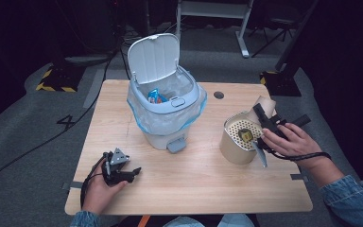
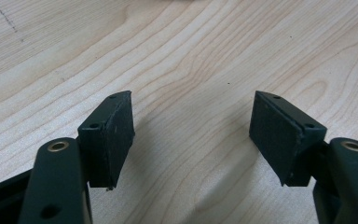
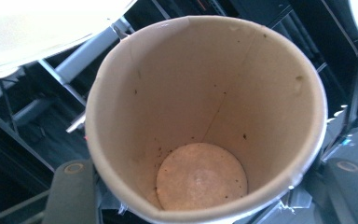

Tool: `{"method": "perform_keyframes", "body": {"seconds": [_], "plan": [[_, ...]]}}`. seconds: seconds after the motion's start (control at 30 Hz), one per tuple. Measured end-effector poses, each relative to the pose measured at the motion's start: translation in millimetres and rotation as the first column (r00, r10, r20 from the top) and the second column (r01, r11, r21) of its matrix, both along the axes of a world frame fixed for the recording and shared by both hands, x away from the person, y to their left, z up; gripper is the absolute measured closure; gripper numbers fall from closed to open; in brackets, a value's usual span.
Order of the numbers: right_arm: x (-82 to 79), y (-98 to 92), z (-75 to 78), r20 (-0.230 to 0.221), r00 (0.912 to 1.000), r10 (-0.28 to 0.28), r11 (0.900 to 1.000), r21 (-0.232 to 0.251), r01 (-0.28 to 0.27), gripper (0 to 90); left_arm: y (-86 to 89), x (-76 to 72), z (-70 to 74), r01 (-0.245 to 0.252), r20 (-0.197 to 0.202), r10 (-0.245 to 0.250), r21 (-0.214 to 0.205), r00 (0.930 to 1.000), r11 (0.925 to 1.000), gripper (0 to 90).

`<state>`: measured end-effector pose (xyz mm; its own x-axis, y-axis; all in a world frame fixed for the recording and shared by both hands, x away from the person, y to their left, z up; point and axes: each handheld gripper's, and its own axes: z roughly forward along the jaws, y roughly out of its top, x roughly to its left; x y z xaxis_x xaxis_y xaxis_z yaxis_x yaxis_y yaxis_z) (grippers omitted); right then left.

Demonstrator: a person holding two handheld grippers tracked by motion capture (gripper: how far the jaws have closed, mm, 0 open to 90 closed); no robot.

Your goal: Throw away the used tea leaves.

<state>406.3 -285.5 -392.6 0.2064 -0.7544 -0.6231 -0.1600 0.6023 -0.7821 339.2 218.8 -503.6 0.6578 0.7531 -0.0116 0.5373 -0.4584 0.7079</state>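
Now right tool [image 1: 264,124] grips paper cup [image 3: 205,116] w/ left tool [image 2: 191,135] open

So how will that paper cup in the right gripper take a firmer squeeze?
The paper cup looks thin-walled and empty, so probably light and easy to crush. The right gripper holds it across the sides; its rim already looks slightly out of round, so squeezing harder would likely buckle it.

Wooden table [image 1: 194,179] — bin [image 1: 168,109], perforated canister [image 1: 238,137].
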Motion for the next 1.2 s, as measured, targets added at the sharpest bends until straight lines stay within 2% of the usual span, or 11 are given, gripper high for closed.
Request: {"method": "perform_keyframes", "body": {"seconds": [0.13,0.53,0.73,0.77,0.8,0.93,1.0,1.03,1.07,1.1,1.2], "plan": [[-2.7,2.3,-1.3,0.009,0.9999,0.006,0.9991,-0.042,-0.006,34.5,0.0,0.0,0.0,0.0,0.0,0.0,0.0,1.0,1.0,31.1],[-4.8,6.2,-1.2,0.02,0.9995,0.026,0.9989,-0.039,-0.025,34.4,0.0,0.0,0.0,0.0,0.0,0.0,0.0,1.0,1.0,31.2],[-2.1,2.7,2.7,-0.026,0.9996,0.015,0.9993,0.036,-0.014,34.0,0.0,0.0,0.0,0.0,0.0,0.0,0.0,1.0,1.0,31.1],[-1.2,1.2,3.1,-0.068,0.9976,0.013,0.9937,0.112,-0.006,33.8,-0.1,0.0,-0.1,-0.002,0.0,0.002,-0.002,1.0,1.0,31.1],[0.0,0.4,4.7,-0.089,0.9959,0.015,0.9902,0.14,-0.002,33.7,-0.1,0.0,-0.1,-0.002,0.0,0.002,-0.002,1.0,1.0,31.1],[8.9,-7.2,13.4,-0.281,0.9596,0.009,0.9297,0.356,0.095,33.3,0.0,0.0,0.0,-0.001,0.0,0.001,-0.001,1.0,1.0,31.1],[12.4,-12.1,18.6,-0.359,0.933,0.032,0.8751,0.461,0.147,33.3,0.0,0.0,0.0,-0.001,0.0,0.001,-0.001,1.0,1.0,31.1],[14.8,-15.2,22.1,-0.402,0.9139,0.059,0.8387,0.517,0.172,33.3,0.0,0.0,0.0,0.0,0.0,0.0,-0.001,1.0,1.0,31.1],[16.2,-17.2,24.4,-0.423,0.9033,0.072,0.8186,0.542,0.189,33.2,0.0,0.0,0.0,0.0,0.0,0.0,-0.001,1.0,1.0,31.1],[18.3,-20.2,27.1,-0.469,0.8788,0.09,0.7757,0.586,0.234,33.2,-0.1,0.0,-0.1,-0.002,0.0,0.002,-0.002,1.0,1.0,31.1],[22.2,-25.9,31.7,-0.526,0.8417,0.122,0.7203,0.63,0.289,33.2,0.0,0.0,0.0,-0.001,0.0,0.001,-0.001,1.0,1.0,31.1]]}}
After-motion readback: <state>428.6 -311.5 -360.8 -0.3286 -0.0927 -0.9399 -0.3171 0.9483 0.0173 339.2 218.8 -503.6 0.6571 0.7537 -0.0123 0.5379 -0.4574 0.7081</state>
